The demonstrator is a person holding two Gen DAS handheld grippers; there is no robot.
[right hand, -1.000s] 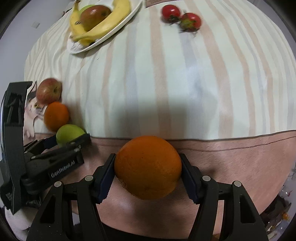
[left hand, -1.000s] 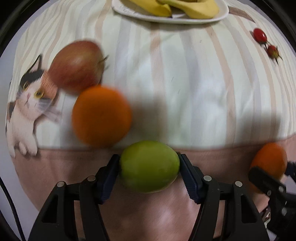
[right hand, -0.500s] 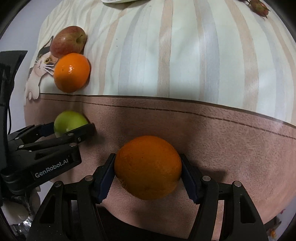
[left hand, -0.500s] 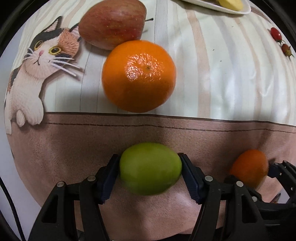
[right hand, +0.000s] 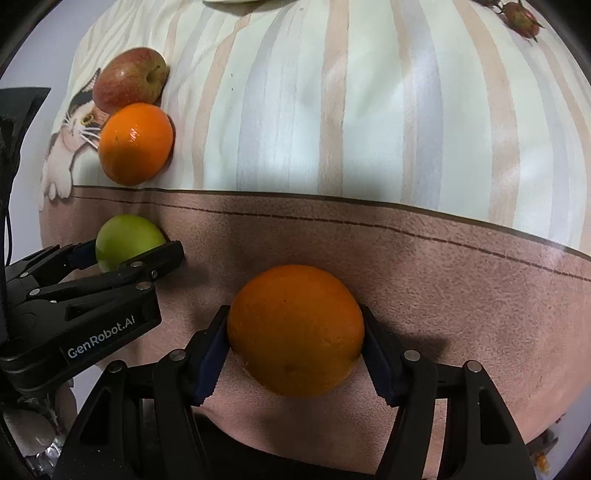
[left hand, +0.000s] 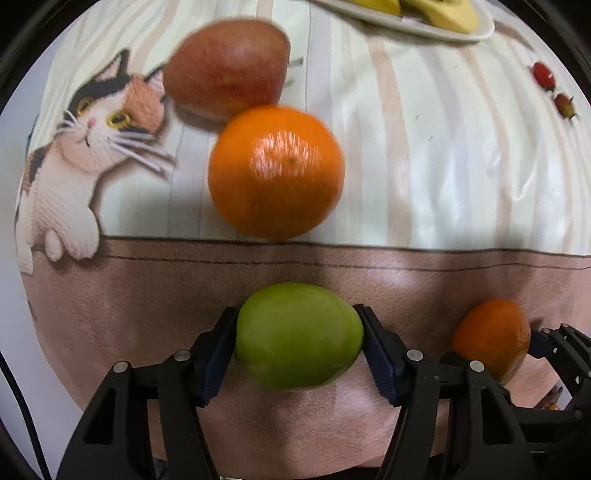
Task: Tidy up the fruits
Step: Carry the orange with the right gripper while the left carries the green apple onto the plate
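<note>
Left gripper [left hand: 299,336] clamps green fruit [left hand: 298,334]; tangerine [left hand: 276,170], apple [left hand: 227,70] directly ahead.

A green apple [left hand: 299,334] sits clamped above the brown cloth border. Beside it, a dull-skinned orange [right hand: 295,330] is likewise gripped. A glossy orange [left hand: 276,170] rests on the striped cloth, touching a red apple [left hand: 227,70] behind it.

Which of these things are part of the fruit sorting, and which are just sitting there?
Part of the job:
green fruit in left gripper
orange in right gripper
loose orange
red apple
plate of bananas
small red fruits

Just there:
cat-print cloth
</note>
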